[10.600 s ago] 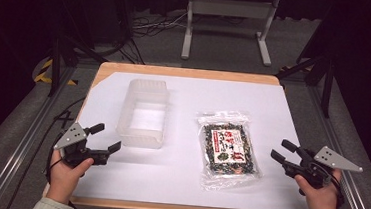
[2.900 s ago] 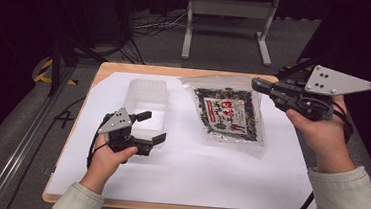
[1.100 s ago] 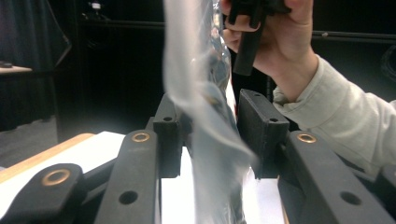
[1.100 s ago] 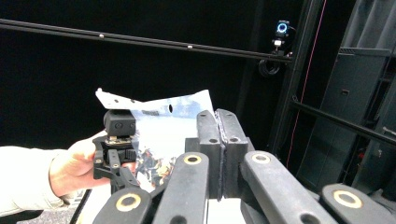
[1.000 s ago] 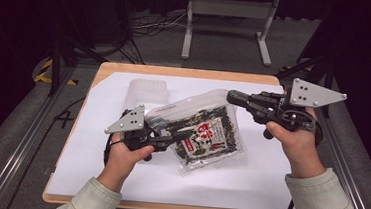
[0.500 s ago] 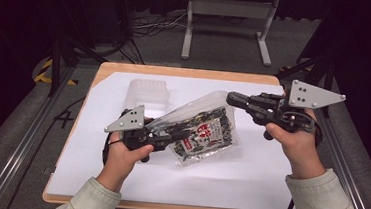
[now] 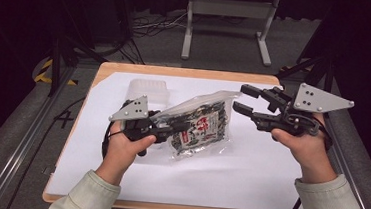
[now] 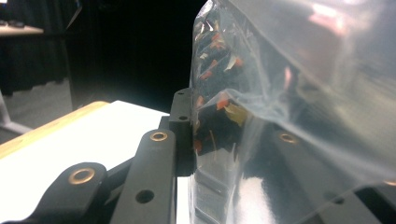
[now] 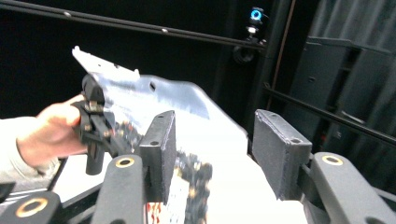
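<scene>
One wide wooden-edged counter topped with a white sheet [image 7: 248, 169] carries the scene, and at its far left stands a clear rectangular plastic tub [image 7: 147, 89], partly behind the left hand. Above the sheet hangs the clear plastic bag of dark dried bits with a red-and-white label [image 7: 199, 128], tilted with its long axis rising from lower left to upper right, its bottom corner near or touching the sheet. The left tool [image 7: 171, 129] has its jaws pressed together on the bag's left side; its own view shows the film caught between them. The right tool [image 7: 244, 99] stands spread and empty, just right of the bag's raised sealed edge, so it looks the nearer one to take that top edge.
</scene>
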Motion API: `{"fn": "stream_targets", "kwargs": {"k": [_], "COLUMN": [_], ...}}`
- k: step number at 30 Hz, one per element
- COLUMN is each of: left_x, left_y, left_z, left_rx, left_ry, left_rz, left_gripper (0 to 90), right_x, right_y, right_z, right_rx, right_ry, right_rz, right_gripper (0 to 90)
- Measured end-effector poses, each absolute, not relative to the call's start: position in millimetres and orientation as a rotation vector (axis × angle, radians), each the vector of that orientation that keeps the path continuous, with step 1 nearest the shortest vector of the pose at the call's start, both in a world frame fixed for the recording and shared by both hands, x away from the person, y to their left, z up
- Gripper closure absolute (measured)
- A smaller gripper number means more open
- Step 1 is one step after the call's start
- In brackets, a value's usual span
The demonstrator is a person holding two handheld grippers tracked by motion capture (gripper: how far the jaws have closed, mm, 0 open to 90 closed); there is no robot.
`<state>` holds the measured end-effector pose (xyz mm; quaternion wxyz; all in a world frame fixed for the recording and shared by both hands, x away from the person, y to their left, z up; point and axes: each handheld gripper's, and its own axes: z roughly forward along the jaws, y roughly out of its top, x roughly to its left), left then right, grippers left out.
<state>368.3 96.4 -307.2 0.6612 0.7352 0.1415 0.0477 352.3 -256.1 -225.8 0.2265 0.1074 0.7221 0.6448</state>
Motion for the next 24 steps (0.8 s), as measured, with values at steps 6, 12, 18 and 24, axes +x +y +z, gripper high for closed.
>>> {"fn": "stream_targets", "kwargs": {"k": [6, 12, 18, 24], "left_x": [376, 388, 399, 410], "left_y": [92, 90, 94, 99], "left_z": [-291, -276, -271, -268], "left_rx": [1.712, 1.740, 1.759, 1.765], "left_ry": [0.347, 0.350, 0.382, 0.401], "left_rz": [0.123, 0.135, 0.148, 0.172], "left_gripper": [72.0, 71.9, 71.9, 71.9], "right_x": [353, 352, 348, 350], "right_y": [-267, -275, -281, -286], "right_z": [-232, -246, -270, -290], "right_rx": [0.347, 0.404, 0.448, 0.528], "right_ry": [1.972, 1.981, 1.980, 2.000], "right_rz": [1.789, 1.773, 1.744, 1.738], "right_gripper": [47.7, 47.8, 48.7, 47.3]}}
